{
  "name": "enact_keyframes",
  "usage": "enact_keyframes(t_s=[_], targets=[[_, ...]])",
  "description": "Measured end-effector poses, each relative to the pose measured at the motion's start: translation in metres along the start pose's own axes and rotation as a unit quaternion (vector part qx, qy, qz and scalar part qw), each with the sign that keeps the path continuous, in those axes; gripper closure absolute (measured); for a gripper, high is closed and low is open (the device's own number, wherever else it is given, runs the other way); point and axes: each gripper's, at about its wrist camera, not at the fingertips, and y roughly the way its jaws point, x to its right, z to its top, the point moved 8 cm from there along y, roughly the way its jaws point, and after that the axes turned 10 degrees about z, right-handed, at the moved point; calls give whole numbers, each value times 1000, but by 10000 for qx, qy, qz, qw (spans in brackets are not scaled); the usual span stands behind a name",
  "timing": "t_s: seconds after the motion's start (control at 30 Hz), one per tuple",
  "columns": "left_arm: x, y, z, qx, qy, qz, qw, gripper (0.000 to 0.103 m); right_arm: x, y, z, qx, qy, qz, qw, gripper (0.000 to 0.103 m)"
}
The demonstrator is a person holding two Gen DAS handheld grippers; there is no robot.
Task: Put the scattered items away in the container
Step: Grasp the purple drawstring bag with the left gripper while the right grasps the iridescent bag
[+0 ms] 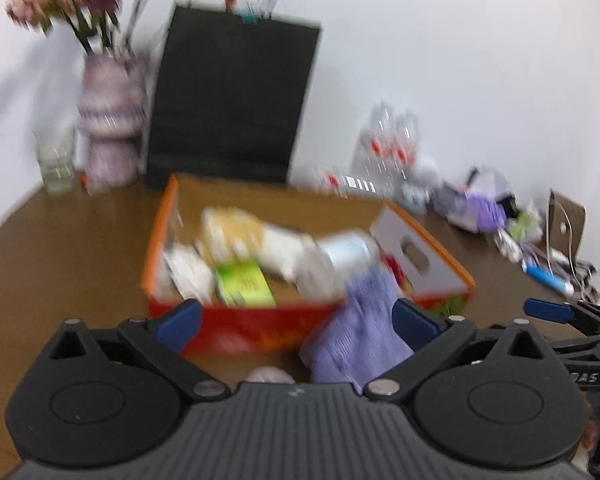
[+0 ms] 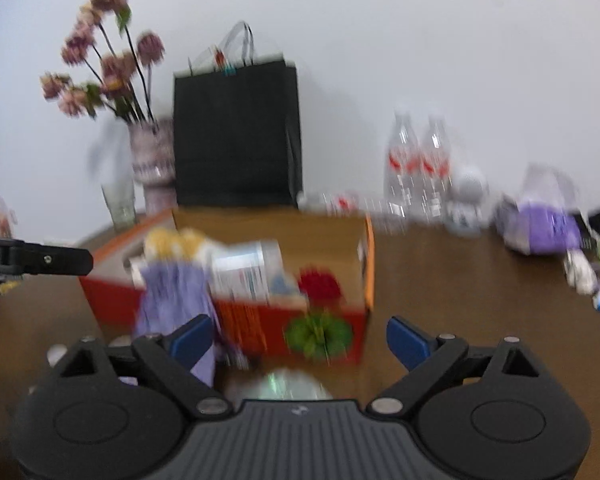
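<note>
The red and orange cardboard box (image 1: 236, 324) stands open on the brown table, and both views are blurred. Inside it lie a yellow-white packet (image 1: 230, 232), a green packet (image 1: 244, 284) and a white bottle (image 1: 340, 254) on its side. A purple cloth (image 1: 356, 340) hangs over the box's front wall. My left gripper (image 1: 296, 322) is open just short of the box, with the cloth close to its right pad (image 1: 414, 322) and nothing pinched. My right gripper (image 2: 300, 340) is open and empty before the box (image 2: 328, 320), with the purple cloth (image 2: 172, 300) at its left.
A black paper bag (image 2: 236, 136), a vase of flowers (image 2: 152, 160) and a glass (image 2: 120, 200) stand behind the box. Two water bottles (image 2: 416, 164) and loose clutter (image 2: 540, 228) line the right wall. A round shiny object (image 2: 296, 384) lies just under my right gripper.
</note>
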Motion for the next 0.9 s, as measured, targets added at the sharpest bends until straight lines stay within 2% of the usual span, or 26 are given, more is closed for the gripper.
enact_keyframes(t_s=[0.13,0.27,0.47,0.67,0.77,0.8,0.83,0.9], targets=[[23,17,-25,-303,87,63,9995,0,3,6,-26,-189,136,-18,9997,10],[36,31,-39,-420,56,358,9985,0,6,19,-43,-325,284,-9,9991,10],[46,43,-42,-451,2,466,9979,0,3,23,-45,-395,315,167,9986,12],[52,56,-42,-394,8,646,9971,0,3,26,-44,-410,293,140,9986,12],[56,60,-42,-391,23,676,9969,0,3,29,-43,-420,283,117,9986,17],[58,61,-42,-384,46,680,9969,5,3,29,-43,-416,292,123,9986,25],[60,61,-43,-356,78,668,9971,10,4,30,-43,-419,309,137,9985,38],[65,59,-43,-307,127,594,9977,38,5,30,-43,-443,384,189,9981,50]])
